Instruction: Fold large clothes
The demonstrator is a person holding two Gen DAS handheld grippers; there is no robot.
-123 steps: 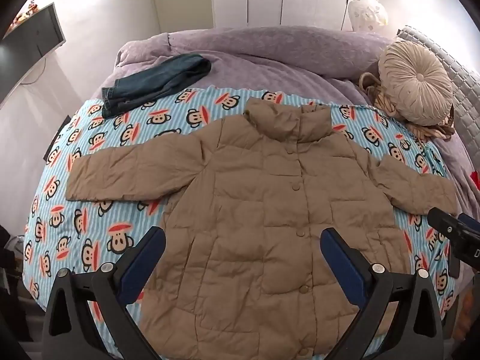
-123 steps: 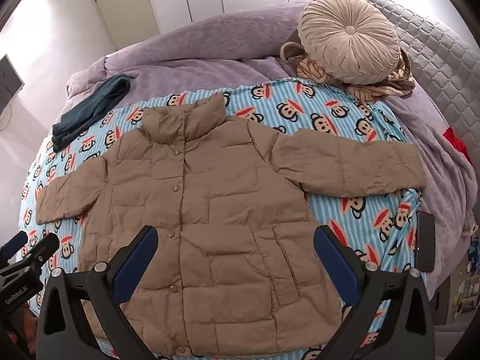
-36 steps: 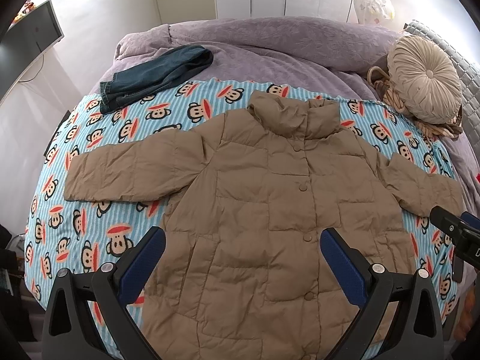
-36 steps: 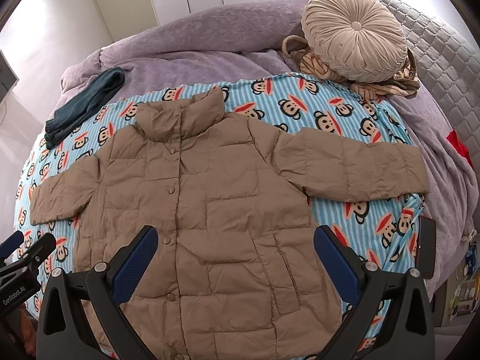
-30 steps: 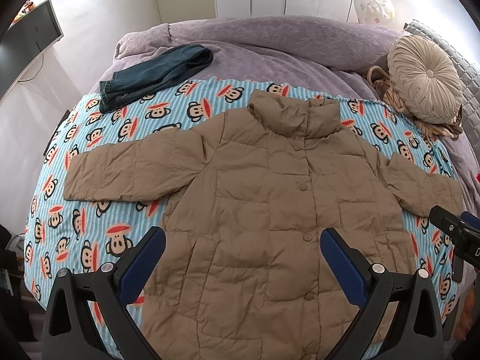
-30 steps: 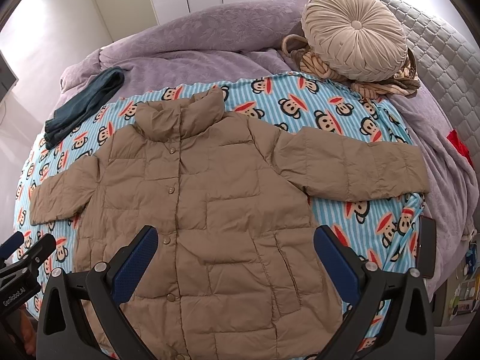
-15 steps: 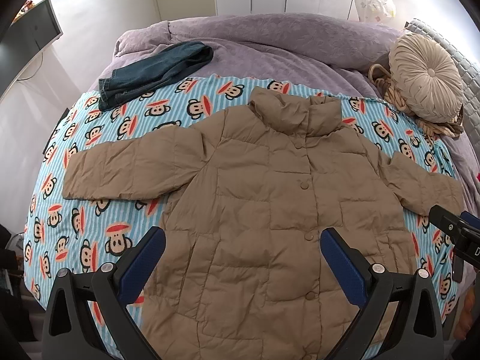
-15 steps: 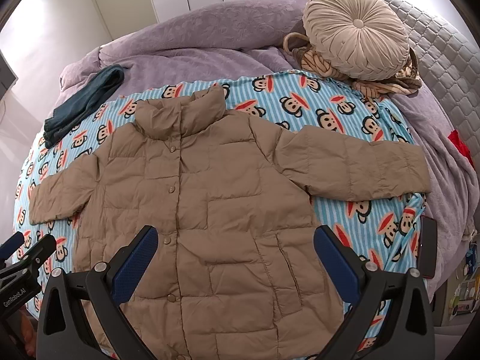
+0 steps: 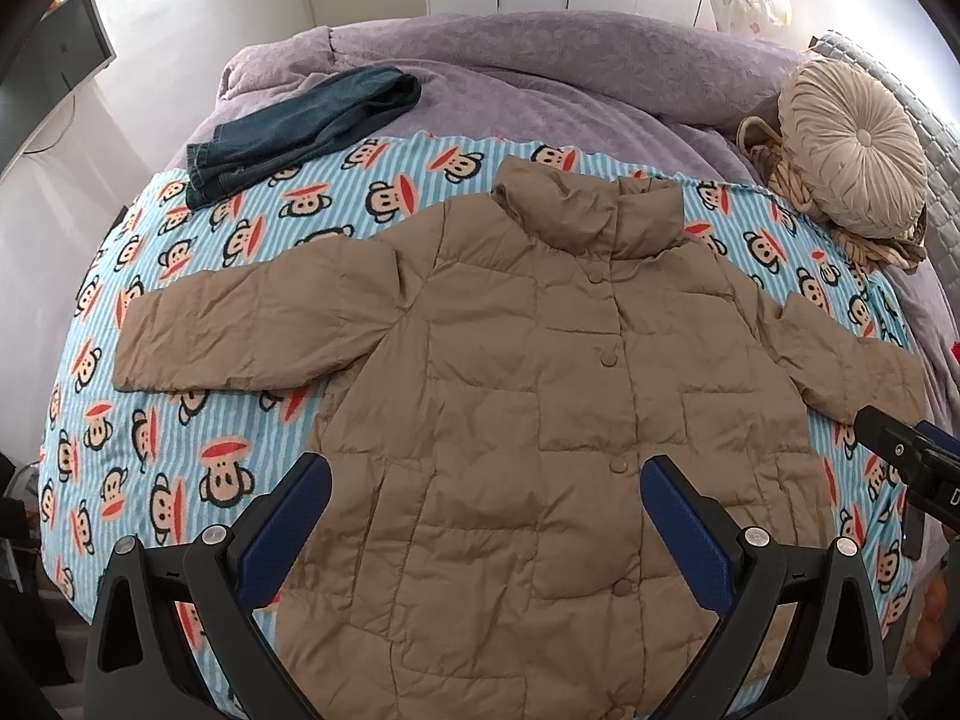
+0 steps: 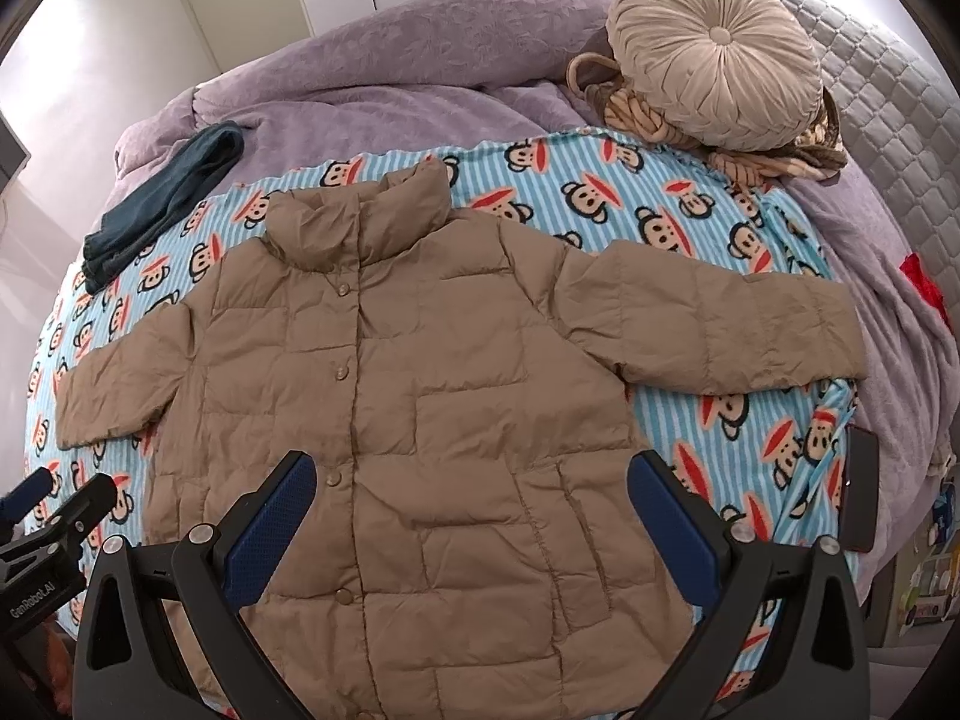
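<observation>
Lying flat, front up, on monkey-print blanket (image 9: 180,438): tan puffer jacket (image 9: 540,396), snaps closed down the middle, collar pointing twd far side of bed, both sleeves stretching straight out to the sides. Hem sitting nearest the cameras.

Hovering above lower part of jacket: left gripper (image 9: 486,516), jaws spread wide, nothing btwn blue pads (image 9: 288,528), not touching fabric as far as visible. Hovering likewise over hem area, more twd the pocket side: right gripper (image 10: 471,510), also wide apart, holding nothing. Showing at right edge of left view and at left edge of right view: part of the other tool.

Resting on purple duvet (image 9: 540,72) beyond blanket: folded jeans (image 9: 300,120), partly overlapping blanket's far left corner. Sitting at far right near quilted headboard (image 10: 888,120): round beige pleated cushion (image 10: 714,54) on top of a striped brown cloth (image 10: 774,162). Lying at blanket's right edge: dark phone (image 10: 858,492).
</observation>
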